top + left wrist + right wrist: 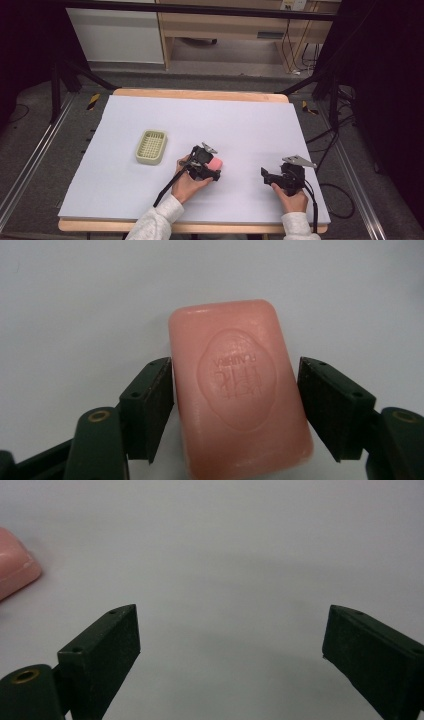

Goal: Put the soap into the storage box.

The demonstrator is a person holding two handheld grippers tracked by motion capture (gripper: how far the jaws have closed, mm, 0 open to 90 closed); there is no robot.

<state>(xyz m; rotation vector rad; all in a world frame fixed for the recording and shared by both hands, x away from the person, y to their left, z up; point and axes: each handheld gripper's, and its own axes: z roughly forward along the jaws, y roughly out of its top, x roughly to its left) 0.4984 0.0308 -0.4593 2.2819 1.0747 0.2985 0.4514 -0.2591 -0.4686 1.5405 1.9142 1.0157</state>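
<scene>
A white sheet covers the table in front of you, with a desk and dark stands behind it. On the sheet, a ribbed green dish sits at about 9 o'clock from centre. The pink soap lies flat just below centre, at roughly 3 o'clock from the dish and well apart from it.

Your left gripper is over the soap, jaws on either long side. The left pad meets the edge and the right pad sits at the other, so you appear to have it pinched, though only lightly. Your right gripper rests at 4 o'clock on the sheet, jaws wide, holding nothing.

Treat the bar as firm but slick: it looks smooth and waxy, with rounded edges that may squirt out under a hard squeeze. It is probably light. Stay on the long sides near the middle, pads square to them, and press just enough to lift it level.
</scene>
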